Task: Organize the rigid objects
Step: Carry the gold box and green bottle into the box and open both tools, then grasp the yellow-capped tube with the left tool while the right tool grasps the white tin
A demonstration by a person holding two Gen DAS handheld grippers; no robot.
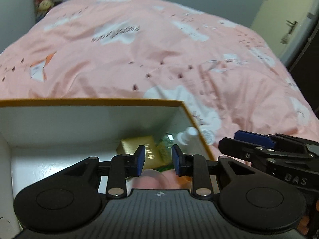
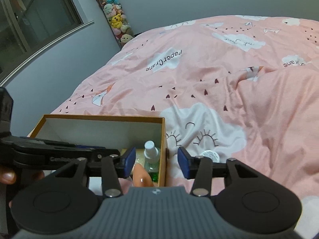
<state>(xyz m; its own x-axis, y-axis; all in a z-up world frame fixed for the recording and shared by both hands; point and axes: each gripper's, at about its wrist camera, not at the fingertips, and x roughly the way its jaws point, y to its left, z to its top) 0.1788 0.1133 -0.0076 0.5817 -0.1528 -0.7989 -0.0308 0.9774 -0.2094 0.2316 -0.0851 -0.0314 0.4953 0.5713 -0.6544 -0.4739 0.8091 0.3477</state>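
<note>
An open cardboard box with white inside walls lies on the pink bed. In its far right corner lie a gold packet, a green item and a white spray bottle. My left gripper hovers over that corner, its jaws drawn close with nothing clearly pressed between them. A pink rounded thing shows low behind the pads. In the right wrist view my right gripper stands open astride the box's right wall, near the spray bottle and the pink thing. It grips nothing.
A small round white-lidded jar rests on the bedspread just right of the box. A tall tube of plush toys stands in the far corner by a window. A door shows at far right.
</note>
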